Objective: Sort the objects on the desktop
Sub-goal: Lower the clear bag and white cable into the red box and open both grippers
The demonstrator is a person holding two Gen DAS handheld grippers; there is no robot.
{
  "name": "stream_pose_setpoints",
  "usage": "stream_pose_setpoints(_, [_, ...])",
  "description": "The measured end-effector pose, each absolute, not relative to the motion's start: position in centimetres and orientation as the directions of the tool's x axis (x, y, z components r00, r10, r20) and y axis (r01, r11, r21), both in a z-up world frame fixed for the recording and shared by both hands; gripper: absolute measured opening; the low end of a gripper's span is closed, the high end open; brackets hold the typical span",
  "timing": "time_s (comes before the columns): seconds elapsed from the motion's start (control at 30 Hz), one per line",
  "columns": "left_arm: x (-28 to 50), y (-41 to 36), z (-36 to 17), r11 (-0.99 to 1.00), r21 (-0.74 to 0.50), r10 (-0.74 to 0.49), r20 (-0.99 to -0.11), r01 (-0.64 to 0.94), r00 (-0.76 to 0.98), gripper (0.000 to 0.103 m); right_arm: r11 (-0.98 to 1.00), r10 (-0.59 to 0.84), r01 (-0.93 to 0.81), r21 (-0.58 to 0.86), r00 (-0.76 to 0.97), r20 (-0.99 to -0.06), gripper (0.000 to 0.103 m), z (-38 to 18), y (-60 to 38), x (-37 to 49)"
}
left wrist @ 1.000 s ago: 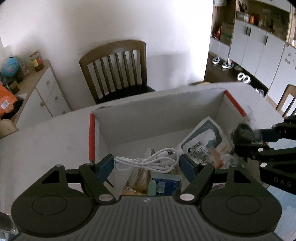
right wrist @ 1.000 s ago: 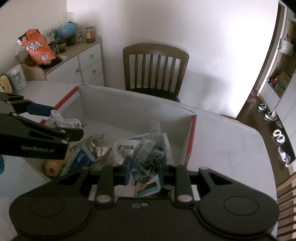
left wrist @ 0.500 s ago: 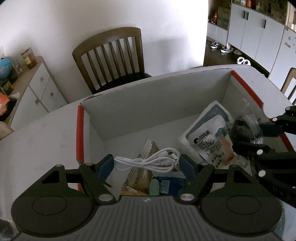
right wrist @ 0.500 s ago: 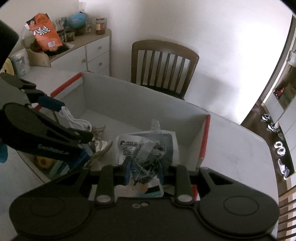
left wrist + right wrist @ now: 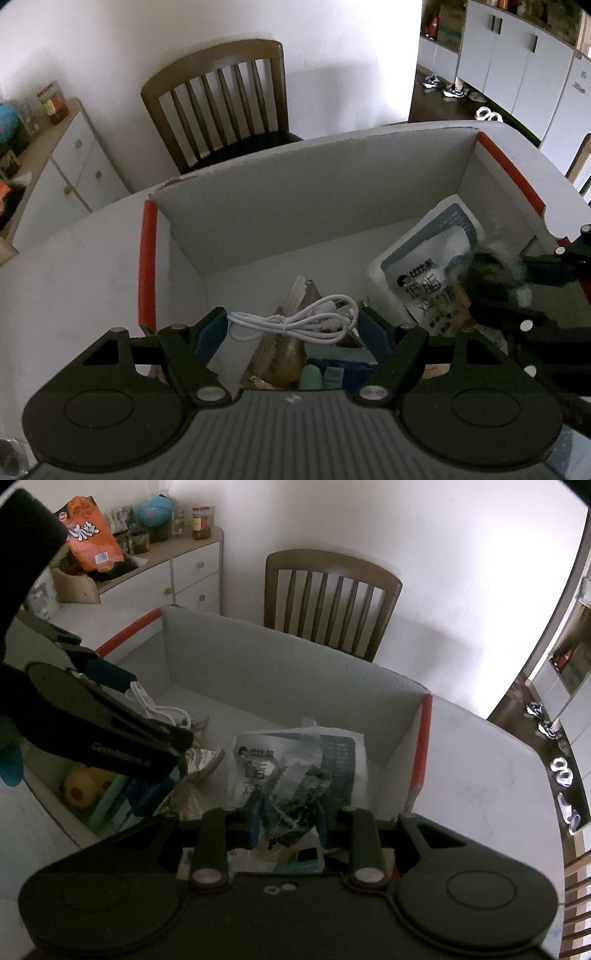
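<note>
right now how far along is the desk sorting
Well along, it seems. Already in the box: a white pouch, a yellow toy and other packets. In hand: the left gripper holds a coiled white cable over the box, and the right gripper is opening around a clear bag of dark items above the pouch. Left: both drops. Anything more on the table is out of view.

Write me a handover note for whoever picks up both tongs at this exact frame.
Left tongs: shut on the coiled white cable, hanging over the box.
Right tongs: jaws opening, clear bag of dark bits between them, above the white pouch in the box.
Done: pouch, blue carton, yellow toy and foil pack already lie inside.
Left: let the bag drop, release the cable into the box, draw both tongs back.
</note>
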State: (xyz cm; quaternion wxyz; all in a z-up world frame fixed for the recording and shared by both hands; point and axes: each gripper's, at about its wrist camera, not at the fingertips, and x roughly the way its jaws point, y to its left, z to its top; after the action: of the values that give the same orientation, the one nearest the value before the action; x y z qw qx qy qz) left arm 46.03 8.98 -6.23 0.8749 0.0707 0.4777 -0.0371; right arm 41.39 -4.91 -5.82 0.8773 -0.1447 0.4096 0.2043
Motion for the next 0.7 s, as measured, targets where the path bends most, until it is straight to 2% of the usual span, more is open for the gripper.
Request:
stream_pose_setpoints(0.13, [46.2,8.7,-6.5,0.985,0.111,0.025,-0.848,0.132,0.529,0.078,0.872,0.24,-0.481,-0.094,0.587,-0.773,0.038,-5.6,-4.9,41.3])
stream_pose_setpoints(0.2, [46.1,8.7,-6.5,0.985,0.118,0.032,-0.847,0.129,0.53,0.078,0.873,0.243,-0.48,-0.087,0.582,-0.776,0.049,-5.6,-5.0,41.3])
stream_pose_setpoints(0.33, [45.9,8.8,-6.3,0.987,0.11,0.029,-0.844,0.121,0.535,0.078,0.878,0.245,-0.472,-0.082,0.589,-0.77,0.057,-5.4,-5.1,41.2])
stream_pose_setpoints(0.43, [45.6,8.9,-6.0,0.988,0.103,0.024,-0.84,0.116,0.541,0.078,0.877,0.25,-0.474,-0.076,0.587,-0.77,0.066,-5.2,-5.2,41.1])
stream_pose_setpoints(0.7, [44.7,8.5,-4.8,0.988,0.102,0.019,-0.828,0.117,0.561,0.078,0.88,0.245,-0.467,-0.089,0.605,-0.757,0.067,-4.2,-5.4,40.1])
